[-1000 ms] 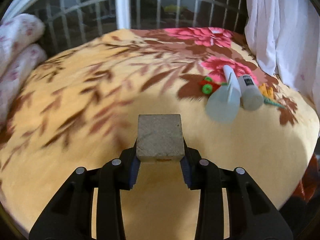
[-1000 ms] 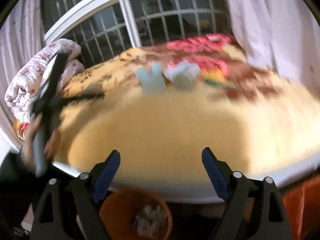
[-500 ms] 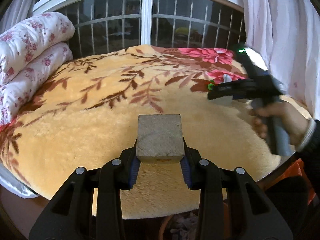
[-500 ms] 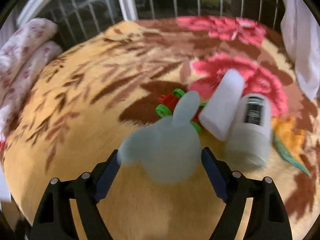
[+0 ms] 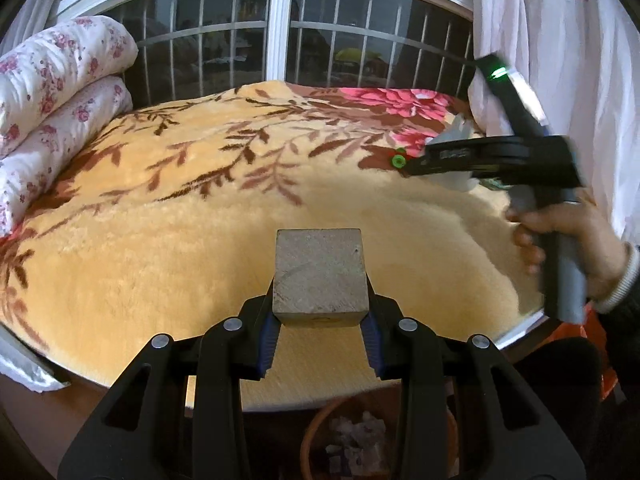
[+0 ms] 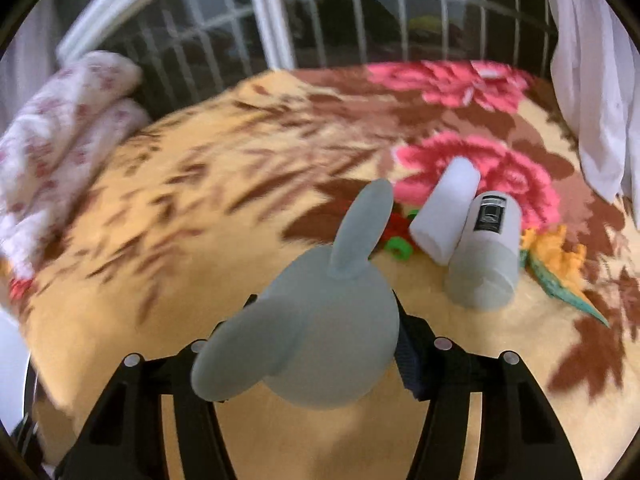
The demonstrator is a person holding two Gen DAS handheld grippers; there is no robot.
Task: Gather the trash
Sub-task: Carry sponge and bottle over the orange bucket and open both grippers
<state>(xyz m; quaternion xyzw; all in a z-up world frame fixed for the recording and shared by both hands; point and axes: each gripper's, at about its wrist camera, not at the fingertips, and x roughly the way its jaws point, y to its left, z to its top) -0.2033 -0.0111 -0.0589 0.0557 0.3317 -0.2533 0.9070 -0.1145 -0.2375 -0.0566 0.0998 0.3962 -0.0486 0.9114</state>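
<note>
My left gripper (image 5: 320, 322) is shut on a square wooden block (image 5: 320, 276), held over the near edge of the blanketed bed (image 5: 180, 248). In the right wrist view my right gripper (image 6: 324, 344) has a pale blue-grey rabbit-eared object (image 6: 332, 332) between its closing jaws. The right pad (image 6: 405, 346) presses its side; one ear hides the left pad. Just beyond lie a white cylinder (image 6: 448, 212), a grey labelled cylinder (image 6: 484, 256) and a red and green toy (image 6: 398, 242). In the left wrist view the right gripper (image 5: 416, 164) shows at the right, held by a hand (image 5: 568, 240).
An orange bin (image 5: 316, 432) with crumpled scraps stands on the floor below the bed's near edge. Rolled floral quilts (image 5: 52, 100) lie at the left. A barred window (image 5: 280, 32) is behind the bed, and a white curtain (image 5: 560, 40) hangs at the right.
My left gripper drew back to the bed's near edge with the block, bringing the bin into view. My right gripper reached the rabbit-eared object and its jaws narrowed onto it.
</note>
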